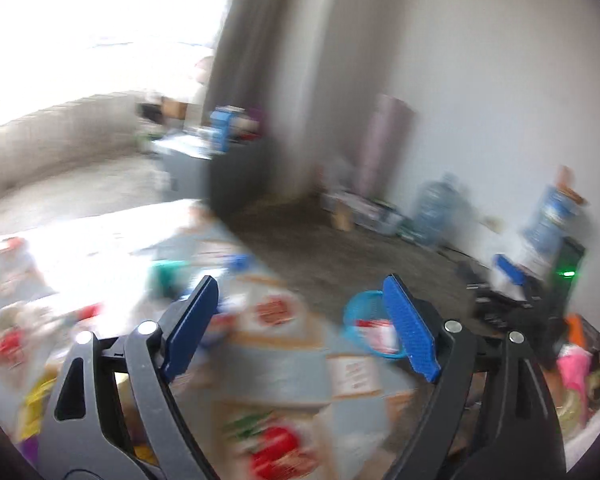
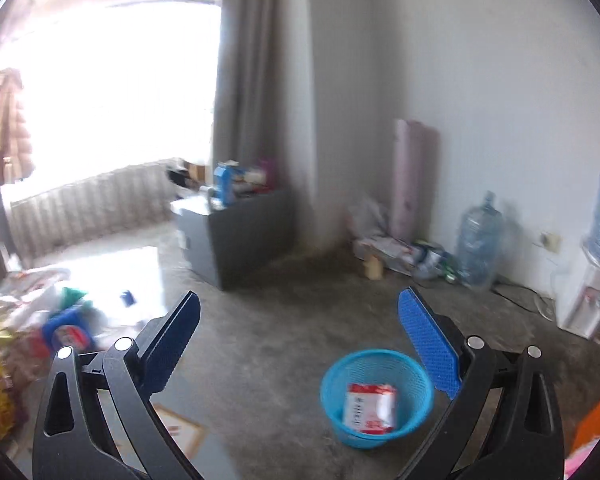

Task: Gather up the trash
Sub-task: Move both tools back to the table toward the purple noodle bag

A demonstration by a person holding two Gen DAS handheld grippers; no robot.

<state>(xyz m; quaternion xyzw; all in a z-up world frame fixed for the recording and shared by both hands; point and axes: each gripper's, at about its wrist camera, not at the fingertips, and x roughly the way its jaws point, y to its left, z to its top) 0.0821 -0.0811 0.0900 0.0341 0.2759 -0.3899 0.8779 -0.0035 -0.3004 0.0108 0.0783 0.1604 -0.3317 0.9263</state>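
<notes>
A blue mesh basket (image 2: 332,384) stands on the concrete floor with a red and white packet (image 2: 370,408) inside it. It also shows in the left wrist view (image 1: 354,312), partly behind a finger. My right gripper (image 2: 300,328) is open and empty, above and behind the basket. My left gripper (image 1: 300,312) is open and empty over a table (image 1: 284,376) strewn with blurred red and white wrappers (image 1: 274,310). A heap of wrappers and bags (image 2: 16,344) lies at the left in the right wrist view.
A dark cabinet (image 2: 240,232) with boxes on top stands by the grey curtain (image 2: 256,72). A water bottle (image 2: 478,240), a rolled mat (image 2: 414,176) and clutter line the wall. A water dispenser (image 2: 588,292) stands at the far right.
</notes>
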